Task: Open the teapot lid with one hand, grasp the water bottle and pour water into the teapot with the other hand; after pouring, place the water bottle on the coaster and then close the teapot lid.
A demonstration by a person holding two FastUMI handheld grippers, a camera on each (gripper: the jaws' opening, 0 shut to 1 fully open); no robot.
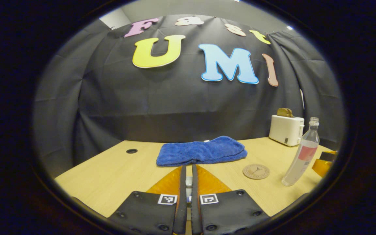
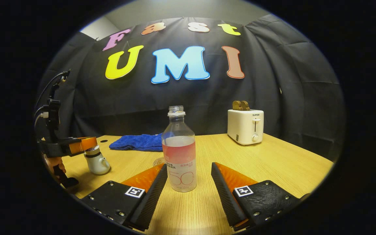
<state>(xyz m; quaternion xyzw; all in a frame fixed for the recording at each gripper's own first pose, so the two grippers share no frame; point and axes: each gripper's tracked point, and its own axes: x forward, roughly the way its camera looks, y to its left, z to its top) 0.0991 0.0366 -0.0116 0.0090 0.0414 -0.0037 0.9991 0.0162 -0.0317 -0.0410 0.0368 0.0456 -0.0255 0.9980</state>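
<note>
Close to the right gripper view's camera, the right gripper [image 2: 188, 182] stands wide open on either side of the water bottle [image 2: 179, 150], whose base sits upright on the counter [image 2: 273, 163] between the two fingers [image 2: 148, 186]; neither finger touches it. That bottle has no cap and holds clear liquid up to about its label. Behind its base a sliver of the coaster [image 2: 159, 161] shows. Farther back lie a folded blue towel [image 2: 137, 142] and, to the right, a white toaster [image 2: 245, 126] with toast in its slots. At the far left of this view the left gripper [image 2: 80, 146] hangs over a small white teapot [image 2: 96, 161], its fingers at the lid knob; whether they press on it is not clear at this size. A hand [image 2: 55, 164] shows below that gripper.

From the left gripper view, the left gripper's fingers are nearly closed, with a narrow slot between them and something small and pale [image 1: 189, 181] in the slot; I cannot tell what it is. The teapot itself lies out of this camera's sight, under the fingers. Beyond them the towel [image 1: 201, 151] lies across the middle of the counter [image 1: 109, 169], the round coaster [image 1: 256, 171] lies bare to the right, and the bottle [image 1: 300, 156] stands just right of the coaster, apart from it. The toaster [image 1: 286, 129] is behind, and an edge of the right gripper [image 1: 324, 161] shows at the far right.
</note>
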